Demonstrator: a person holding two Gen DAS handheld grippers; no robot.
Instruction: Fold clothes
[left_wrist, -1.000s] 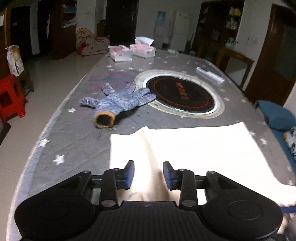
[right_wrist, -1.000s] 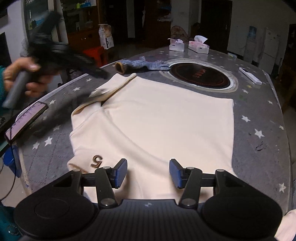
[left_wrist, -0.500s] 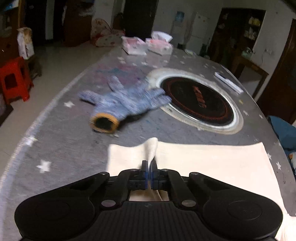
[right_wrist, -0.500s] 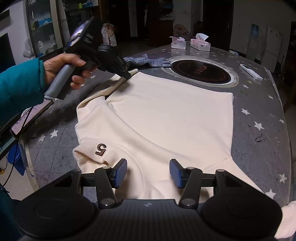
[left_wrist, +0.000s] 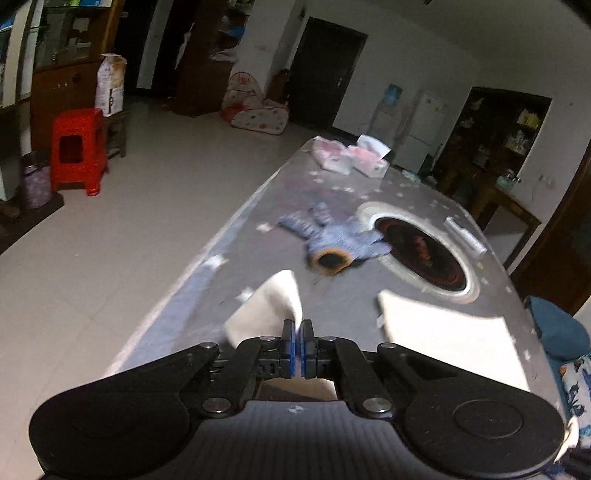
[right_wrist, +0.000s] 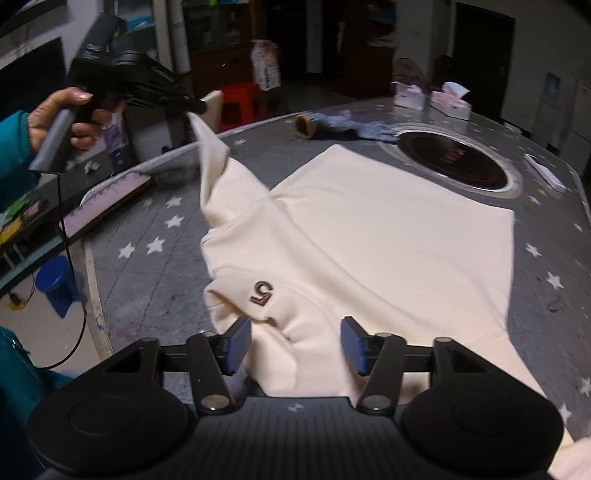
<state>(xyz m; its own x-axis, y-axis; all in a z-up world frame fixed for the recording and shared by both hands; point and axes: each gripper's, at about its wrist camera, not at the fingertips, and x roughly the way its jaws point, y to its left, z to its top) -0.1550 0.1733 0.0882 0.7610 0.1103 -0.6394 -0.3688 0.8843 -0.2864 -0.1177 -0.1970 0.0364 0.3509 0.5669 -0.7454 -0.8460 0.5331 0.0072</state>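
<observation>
A cream shirt (right_wrist: 369, 236) with a brown "5" patch (right_wrist: 261, 292) lies spread on the grey star-patterned table (right_wrist: 162, 221). My left gripper (left_wrist: 297, 347) is shut on the shirt's sleeve (left_wrist: 269, 314) and holds it above the table. In the right wrist view that same left gripper (right_wrist: 192, 105), gripped by a hand (right_wrist: 70, 114), pulls the sleeve (right_wrist: 221, 173) up and to the left. My right gripper (right_wrist: 293, 341) stands open over the shirt's near edge, cloth lying between its fingers.
A blue knitted glove (left_wrist: 336, 240) lies beside the round black cooktop (left_wrist: 424, 254) set in the table. Tissue packs (left_wrist: 347, 158) sit at the far end. A flat device (right_wrist: 110, 199) rests on the left table edge. A red stool (left_wrist: 77, 147) stands on the floor.
My left gripper closed on the sleeve, then lifted it up and out to the left, off the table. The right gripper stayed open near the shirt's front edge.
</observation>
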